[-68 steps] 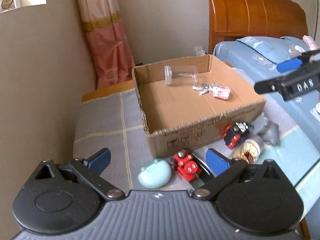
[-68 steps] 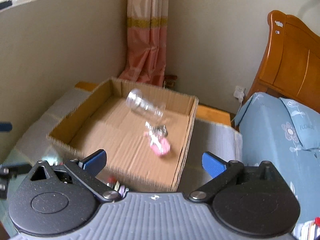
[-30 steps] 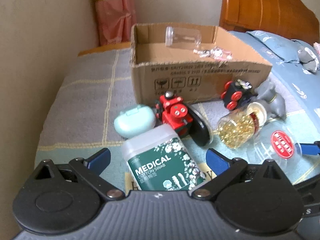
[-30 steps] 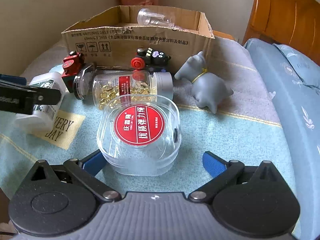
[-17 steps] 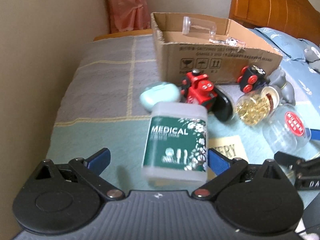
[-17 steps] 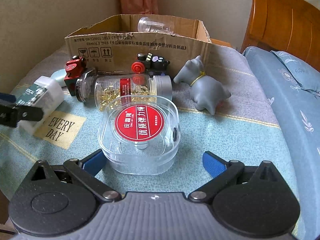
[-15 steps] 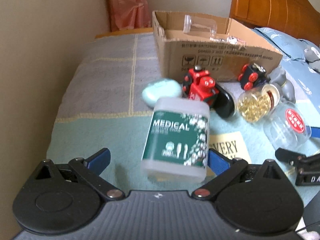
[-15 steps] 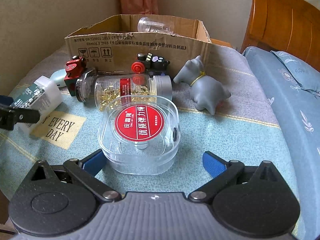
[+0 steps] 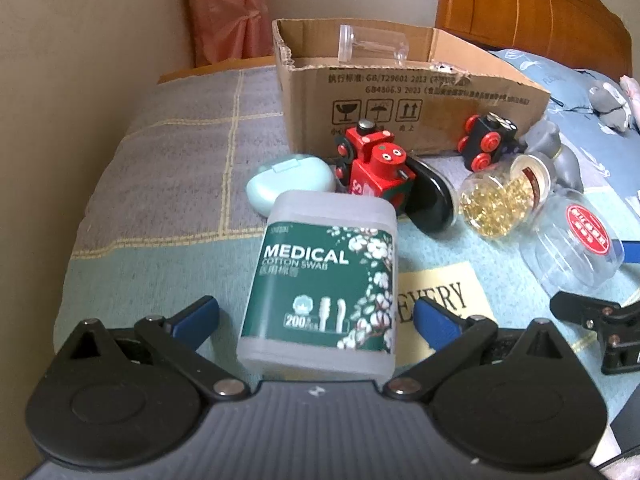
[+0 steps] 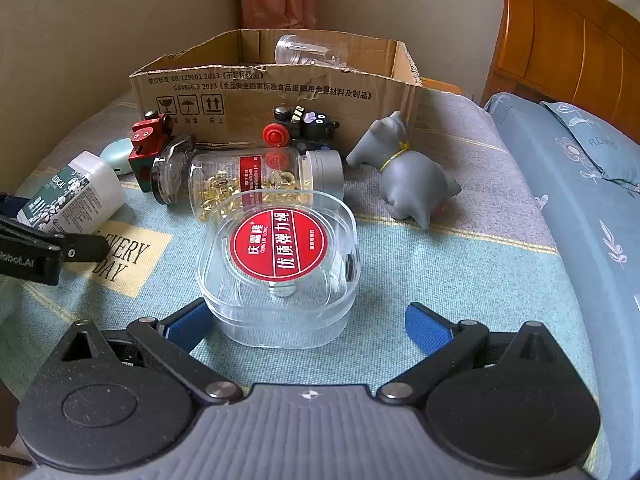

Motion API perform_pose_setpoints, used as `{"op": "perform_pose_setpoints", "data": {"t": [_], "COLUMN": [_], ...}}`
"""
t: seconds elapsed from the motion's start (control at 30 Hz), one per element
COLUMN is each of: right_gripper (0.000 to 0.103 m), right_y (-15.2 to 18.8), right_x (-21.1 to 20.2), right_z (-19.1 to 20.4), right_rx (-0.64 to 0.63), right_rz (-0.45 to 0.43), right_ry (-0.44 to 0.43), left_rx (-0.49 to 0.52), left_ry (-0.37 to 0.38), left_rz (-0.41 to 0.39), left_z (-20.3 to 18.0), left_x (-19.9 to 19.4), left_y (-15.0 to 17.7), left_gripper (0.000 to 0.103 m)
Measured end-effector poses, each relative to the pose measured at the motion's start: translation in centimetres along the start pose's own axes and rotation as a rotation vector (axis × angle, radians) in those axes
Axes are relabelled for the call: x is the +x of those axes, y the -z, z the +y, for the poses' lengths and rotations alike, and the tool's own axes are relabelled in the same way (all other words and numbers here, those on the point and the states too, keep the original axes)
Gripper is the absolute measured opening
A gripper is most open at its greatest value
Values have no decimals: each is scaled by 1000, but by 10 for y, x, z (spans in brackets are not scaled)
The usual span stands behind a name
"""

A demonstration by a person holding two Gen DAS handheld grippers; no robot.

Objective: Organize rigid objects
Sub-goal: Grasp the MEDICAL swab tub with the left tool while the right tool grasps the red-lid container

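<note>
My left gripper (image 9: pixel 316 314) is open with a white cotton swab box (image 9: pixel 322 280) with a green label lying between its blue fingers on the bed cover. My right gripper (image 10: pixel 308 326) is open around a clear plastic box (image 10: pixel 280 264) with a red round label. The swab box (image 10: pixel 72 200) and the left gripper (image 10: pixel 48 248) show at the left of the right wrist view. An open cardboard box (image 9: pixel 416 96) behind holds a clear tube (image 9: pixel 372 46).
In front of the cardboard box lie a red toy train (image 9: pixel 376 168), a black toy train (image 9: pixel 490 140), a mint case (image 9: pixel 290 182), a jar of golden capsules (image 10: pixel 260 184) and a grey dog figure (image 10: pixel 408 176). A wall runs on the left, a wooden headboard (image 10: pixel 568 40) on the right.
Both grippers came down from above the cardboard box to the bed cover. The left gripper has closed in on the swab box; the right gripper stays around the clear box.
</note>
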State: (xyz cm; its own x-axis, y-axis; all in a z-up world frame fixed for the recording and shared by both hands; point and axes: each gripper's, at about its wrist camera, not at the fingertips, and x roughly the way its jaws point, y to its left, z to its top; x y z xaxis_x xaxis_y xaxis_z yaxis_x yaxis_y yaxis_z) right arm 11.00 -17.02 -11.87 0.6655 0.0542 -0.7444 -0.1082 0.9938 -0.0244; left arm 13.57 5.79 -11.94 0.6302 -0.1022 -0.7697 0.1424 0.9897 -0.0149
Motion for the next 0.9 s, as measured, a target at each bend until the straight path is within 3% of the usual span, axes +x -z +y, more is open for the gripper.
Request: {"op": "perform_pose_setpoints", "data": {"t": [0.3,0.43,0.63,0.9], "right_gripper": [103,103,103,103], "right_y": [-2,-4,-9,-21], "right_x": [1,2,3,-3], "right_z": [0,0,2,11], "right_rx": [-4,-4,-3,-54], "right_rz": [5,15,40,18], "right_ry": [-4,-3,-2,-20], "left_rx": [53,94,111,115], "left_ry": [46,70,74,87], "left_rz": [13,-2,-4,-1], "left_z": [-1,-7,-10,-6], "left_x": [0,-6,-8,-6], "left_y": [-2,0,-2,-4], "left_gripper": [101,86,73,72]}}
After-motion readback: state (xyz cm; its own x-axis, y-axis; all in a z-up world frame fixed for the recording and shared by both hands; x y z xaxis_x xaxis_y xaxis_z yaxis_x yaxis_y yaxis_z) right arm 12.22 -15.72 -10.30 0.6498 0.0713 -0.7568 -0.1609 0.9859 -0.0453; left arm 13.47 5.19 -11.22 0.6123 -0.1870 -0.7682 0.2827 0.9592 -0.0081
